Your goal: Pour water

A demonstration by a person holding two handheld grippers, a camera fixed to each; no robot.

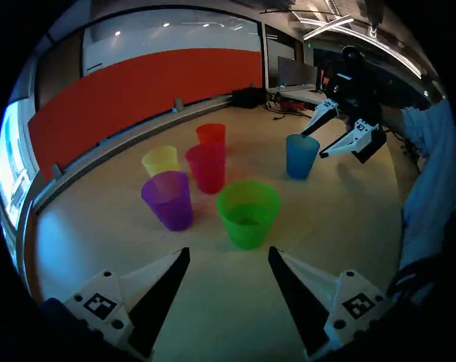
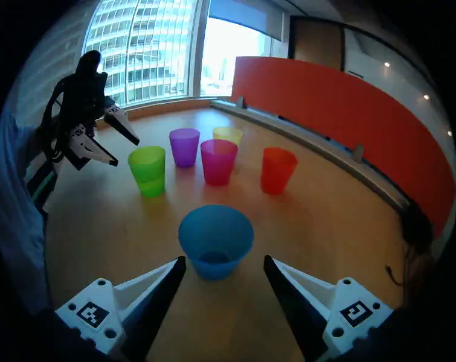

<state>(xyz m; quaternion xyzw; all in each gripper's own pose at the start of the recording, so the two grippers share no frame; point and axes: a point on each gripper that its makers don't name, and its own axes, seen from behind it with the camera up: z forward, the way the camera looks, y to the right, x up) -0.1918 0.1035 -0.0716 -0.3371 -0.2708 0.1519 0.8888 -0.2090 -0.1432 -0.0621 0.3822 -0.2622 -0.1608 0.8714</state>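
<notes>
Several plastic cups stand upright on a pale wooden table (image 1: 348,205). In the left gripper view my left gripper (image 1: 228,253) is open just short of the green cup (image 1: 249,214), not touching it. Behind it stand the purple (image 1: 169,199), yellow (image 1: 160,160), magenta (image 1: 206,166) and red (image 1: 211,133) cups. The blue cup (image 1: 301,155) stands apart with the right gripper (image 1: 312,145) at it. In the right gripper view my right gripper (image 2: 223,259) is open, a finger on each side of the blue cup (image 2: 215,241). The left gripper (image 2: 127,154) hovers by the green cup (image 2: 148,170).
An orange wall panel (image 1: 143,90) runs behind a raised ledge (image 2: 324,148) along the table's far edge. Tall windows (image 2: 143,48) lie past one end. A person's light sleeve (image 1: 430,175) reaches in at the side. Dark cables (image 2: 415,232) lie by the ledge.
</notes>
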